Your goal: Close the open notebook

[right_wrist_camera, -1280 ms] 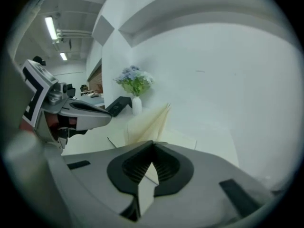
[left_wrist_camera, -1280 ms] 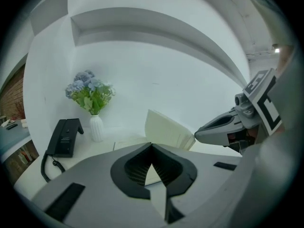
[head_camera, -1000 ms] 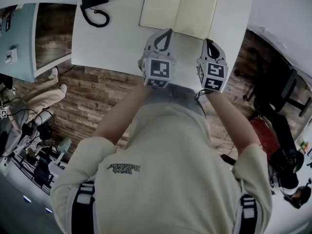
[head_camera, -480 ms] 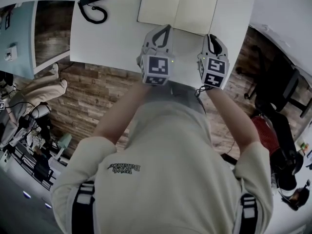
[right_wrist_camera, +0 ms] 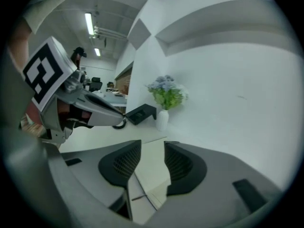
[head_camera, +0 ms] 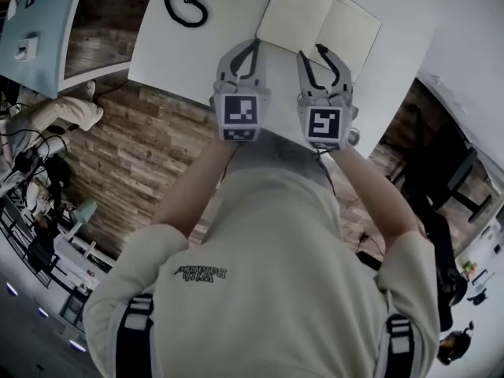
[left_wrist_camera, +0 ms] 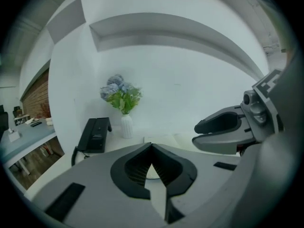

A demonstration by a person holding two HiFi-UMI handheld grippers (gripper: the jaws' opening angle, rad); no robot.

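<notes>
A: Notebook (head_camera: 319,24) placement?
B: It lay open, flat on the white counter (head_camera: 197,53), just ahead of the left tongs (head_camera: 253,45) and right tongs (head_camera: 312,52).
A: Their state?
B: Left tongs were pressed together, empty. Right tongs had just been opening, spread, nothing between them.
A: Step?
B: Approach, I judged; closing hadn't begun. Next called for catching one cover's outer edge and folding it across the spine.

The notebook (head_camera: 319,24) has plain cream pages. The table (head_camera: 197,61) is white, the phone (left_wrist_camera: 95,134) black. The floor (head_camera: 150,148) is brown wood planks. The shirt (head_camera: 268,290) is beige. The vase (left_wrist_camera: 126,126) is white, its flowers (left_wrist_camera: 118,87) pale blue with green leaves.
</notes>
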